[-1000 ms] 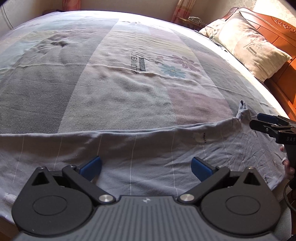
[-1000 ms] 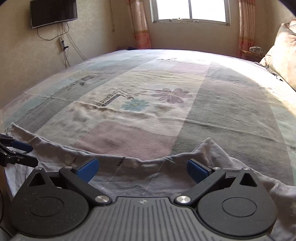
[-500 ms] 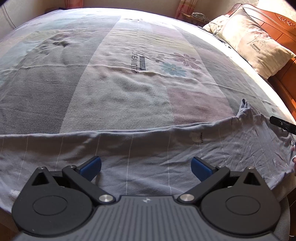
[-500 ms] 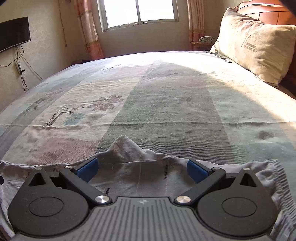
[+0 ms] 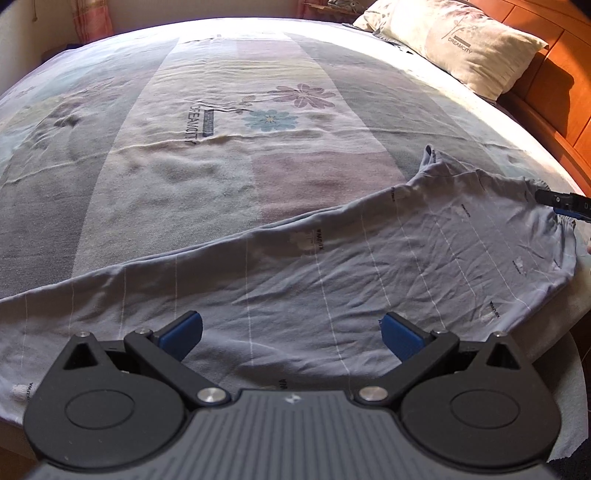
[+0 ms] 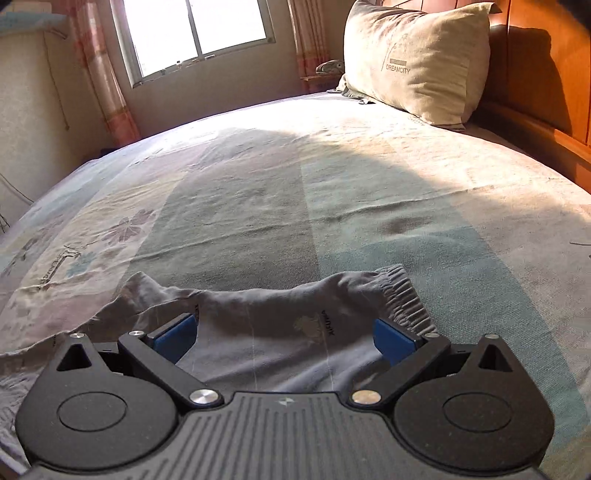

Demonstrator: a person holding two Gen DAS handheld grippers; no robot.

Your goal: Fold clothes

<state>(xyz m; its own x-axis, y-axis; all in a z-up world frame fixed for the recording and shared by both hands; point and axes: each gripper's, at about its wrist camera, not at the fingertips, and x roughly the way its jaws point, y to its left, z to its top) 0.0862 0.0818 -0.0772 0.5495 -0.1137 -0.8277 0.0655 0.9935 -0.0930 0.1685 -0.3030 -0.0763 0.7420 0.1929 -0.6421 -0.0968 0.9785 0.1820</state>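
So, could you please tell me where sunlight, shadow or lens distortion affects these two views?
Left wrist view: fisheye bows the bed into a dome; sun glare washes out its far edge; the headboard glows orange. Right wrist view: the window is blown out and a broad shadow covers the sheet beyond the grey trousers.

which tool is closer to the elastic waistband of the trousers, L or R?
Right. The right tool sits open just short of the waistband, which lies at its right finger. The left tool, also open, hovers over the trousers mid-leg, far from that end.
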